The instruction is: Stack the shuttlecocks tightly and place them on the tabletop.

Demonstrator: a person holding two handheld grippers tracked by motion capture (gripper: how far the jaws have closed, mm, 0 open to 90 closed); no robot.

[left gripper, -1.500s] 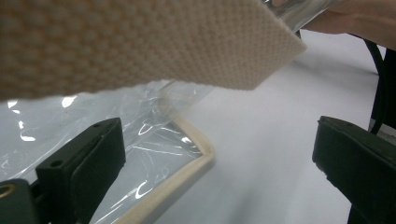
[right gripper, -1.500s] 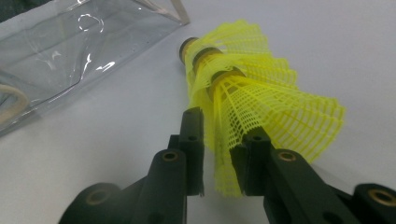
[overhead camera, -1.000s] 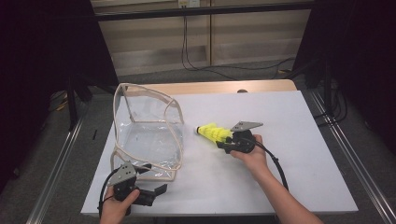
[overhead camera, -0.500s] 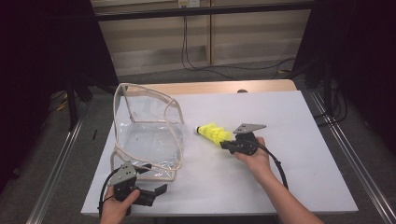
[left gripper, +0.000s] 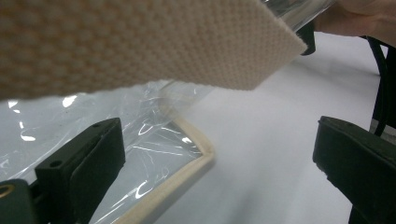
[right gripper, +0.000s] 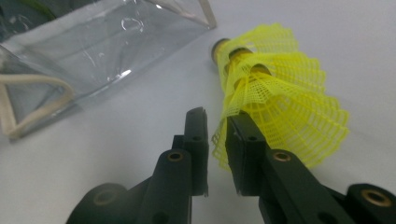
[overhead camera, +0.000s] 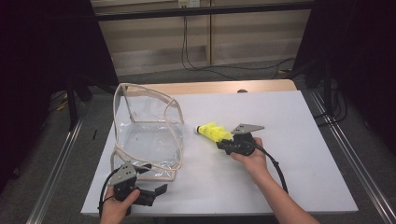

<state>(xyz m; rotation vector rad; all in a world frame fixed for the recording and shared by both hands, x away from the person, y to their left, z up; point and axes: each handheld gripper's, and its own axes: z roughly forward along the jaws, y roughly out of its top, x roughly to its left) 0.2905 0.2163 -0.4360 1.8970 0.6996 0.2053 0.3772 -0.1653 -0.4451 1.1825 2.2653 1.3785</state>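
A stack of yellow plastic mesh shuttlecocks lies on its side on the white bench, cork tip towards the clear plastic bag with cream fabric edging and just beside the bag's right edge without touching it. In the right gripper view the shuttlecocks flare towards the camera, and the edge of the widest skirt sits between the fingers of the right gripper. Those fingers have just been opening a little; a narrow gap stands between them, with the mesh in it brushing the right-hand finger, not clamped.

The bag stands open on the bench's left half. The left gripper rests at its near corner, fingers spread wide and holding nothing, the cream-edged corner lying between them.
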